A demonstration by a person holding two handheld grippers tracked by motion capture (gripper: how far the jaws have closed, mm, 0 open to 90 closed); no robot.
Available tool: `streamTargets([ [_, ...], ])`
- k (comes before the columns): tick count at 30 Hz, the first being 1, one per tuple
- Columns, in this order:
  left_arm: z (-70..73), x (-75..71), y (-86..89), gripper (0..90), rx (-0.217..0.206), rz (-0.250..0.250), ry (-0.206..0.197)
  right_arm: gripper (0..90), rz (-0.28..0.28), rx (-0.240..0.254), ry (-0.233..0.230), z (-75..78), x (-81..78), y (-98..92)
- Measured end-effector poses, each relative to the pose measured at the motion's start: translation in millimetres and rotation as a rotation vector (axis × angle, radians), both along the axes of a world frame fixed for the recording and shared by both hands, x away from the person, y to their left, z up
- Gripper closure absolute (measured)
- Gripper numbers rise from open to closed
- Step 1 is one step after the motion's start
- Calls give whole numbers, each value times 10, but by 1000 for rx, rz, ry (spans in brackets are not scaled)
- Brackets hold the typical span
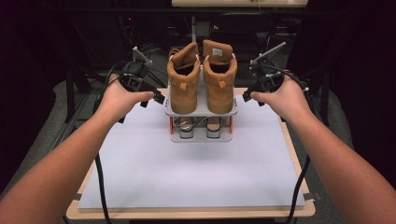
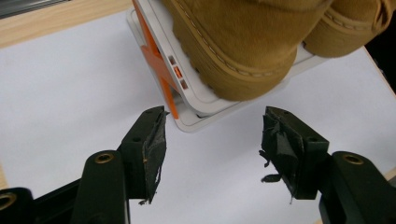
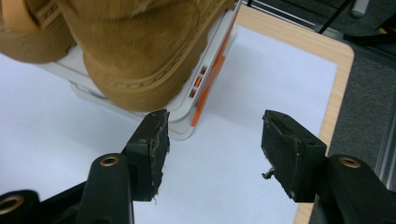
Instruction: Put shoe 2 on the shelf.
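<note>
Two tan boots on a small white rack, one gripper at each side

In the high view we see the rack (image 1: 201, 112) at the far middle of the white sheet (image 1: 187, 172), with the boots (image 1: 201, 79) on its top shelf and other shoes, hard to make out, below; the left gripper (image 1: 152, 99) and right gripper (image 1: 252, 97) flank it. In the left gripper view we find the jaws wide apart and empty, with the rack's corner (image 2: 196, 116) just beyond. In the right gripper view the jaws are also wide and empty near a boot toe (image 3: 135, 79).

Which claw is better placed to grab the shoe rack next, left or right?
Neither clearly: it looks like a two-handed lift. The left claw and right claw flank the rack at similar height, both open and empty. In each gripper view a rack corner lies just ahead of the jaws.
</note>
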State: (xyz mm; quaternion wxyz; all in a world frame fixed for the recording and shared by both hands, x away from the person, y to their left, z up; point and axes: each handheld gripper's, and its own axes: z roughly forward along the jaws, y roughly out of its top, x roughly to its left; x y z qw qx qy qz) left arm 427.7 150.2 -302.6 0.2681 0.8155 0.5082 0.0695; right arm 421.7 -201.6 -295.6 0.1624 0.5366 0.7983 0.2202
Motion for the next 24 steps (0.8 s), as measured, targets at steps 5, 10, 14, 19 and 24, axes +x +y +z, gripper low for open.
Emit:
streamTargets([
  [5,-210,-139,30,428,-10,-36,10,414,24,7,14,-138,-108,-25],
  [10,-435,-269,94,429,-31,-61,25,414,41,14,21,-312,-246,-93],
  [14,-615,-346,158,429,-35,-60,27,416,57,0,15,-476,-350,-114],
  [19,-782,-418,171,428,-12,-68,11,419,93,-6,17,-701,-442,-27],
  [24,-982,-519,131,428,-44,-100,10,422,112,56,52,-950,-528,70],
])
